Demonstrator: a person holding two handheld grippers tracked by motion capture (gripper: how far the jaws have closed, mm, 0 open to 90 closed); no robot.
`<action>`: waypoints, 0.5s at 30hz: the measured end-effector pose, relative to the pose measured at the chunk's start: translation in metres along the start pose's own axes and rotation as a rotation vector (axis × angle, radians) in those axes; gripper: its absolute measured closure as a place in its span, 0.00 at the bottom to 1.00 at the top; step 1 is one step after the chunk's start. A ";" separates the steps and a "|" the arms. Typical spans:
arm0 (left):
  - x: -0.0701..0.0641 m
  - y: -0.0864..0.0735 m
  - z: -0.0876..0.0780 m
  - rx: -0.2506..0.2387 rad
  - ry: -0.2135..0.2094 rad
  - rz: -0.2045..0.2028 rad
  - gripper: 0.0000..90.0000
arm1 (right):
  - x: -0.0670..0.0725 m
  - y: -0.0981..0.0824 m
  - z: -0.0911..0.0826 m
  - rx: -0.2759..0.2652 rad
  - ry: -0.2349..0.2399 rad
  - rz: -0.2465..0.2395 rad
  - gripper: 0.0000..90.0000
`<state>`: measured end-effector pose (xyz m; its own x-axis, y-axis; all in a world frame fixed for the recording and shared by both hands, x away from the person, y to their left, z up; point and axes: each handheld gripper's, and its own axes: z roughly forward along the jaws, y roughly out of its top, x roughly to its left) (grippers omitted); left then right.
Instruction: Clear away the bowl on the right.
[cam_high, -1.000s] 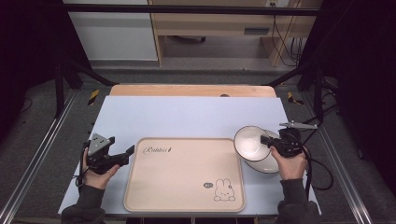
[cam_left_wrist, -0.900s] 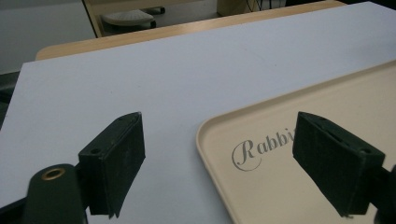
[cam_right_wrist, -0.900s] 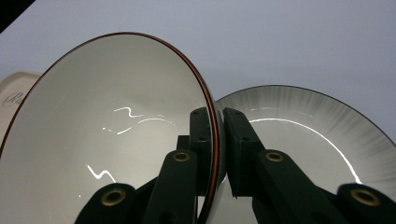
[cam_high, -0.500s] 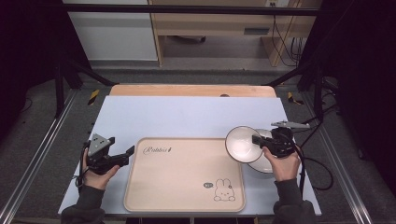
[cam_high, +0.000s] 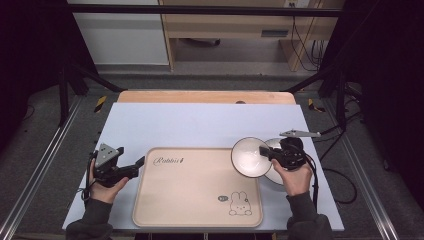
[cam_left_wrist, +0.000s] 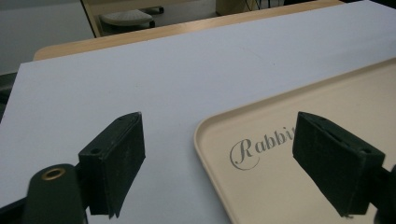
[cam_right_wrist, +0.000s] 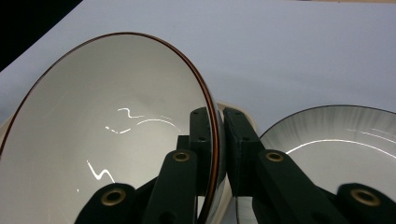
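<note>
A white bowl with a brown rim (cam_high: 250, 156) (cam_right_wrist: 107, 130) hangs tilted over the right edge of the beige rabbit tray (cam_high: 190, 190). My right gripper (cam_high: 266, 152) (cam_right_wrist: 218, 135) is shut on its rim, one jaw inside the bowl and one outside. A second white bowl with a dark rim (cam_high: 278, 162) (cam_right_wrist: 341, 144) rests on the table just right of it, partly hidden by the gripper. My left gripper (cam_high: 134, 165) (cam_left_wrist: 224, 158) stands open at the tray's left edge (cam_left_wrist: 205, 140), nothing between its fingers.
The pale blue tabletop (cam_high: 200, 122) stretches behind the tray, with a wooden strip (cam_high: 205, 96) at its far edge. A grey plate (cam_high: 299, 133) sits atop the right gripper. Black frame rails run along both sides of the table.
The right gripper has carried the brown-rimmed bowl leftward off the other bowl, toward the tray. The left gripper has stayed in place.
</note>
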<state>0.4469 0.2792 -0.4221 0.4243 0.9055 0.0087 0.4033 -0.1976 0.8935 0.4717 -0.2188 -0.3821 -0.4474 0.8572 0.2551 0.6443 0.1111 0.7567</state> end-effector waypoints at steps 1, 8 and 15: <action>0.000 0.000 0.000 0.000 0.000 0.000 0.18 | 0.002 0.000 0.002 0.001 0.004 -0.004 0.92; 0.000 0.000 0.000 -0.002 0.001 -0.003 0.18 | 0.011 -0.001 0.012 0.015 0.025 -0.028 0.92; -0.001 0.000 0.000 0.001 -0.001 0.002 0.19 | 0.022 -0.004 0.024 0.032 0.062 -0.033 0.92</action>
<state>0.4467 0.2783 -0.4219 0.4262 0.9046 0.0096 0.4032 -0.1994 0.8931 0.4743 -0.1886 -0.3940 -0.5056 0.8201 0.2680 0.6474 0.1553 0.7461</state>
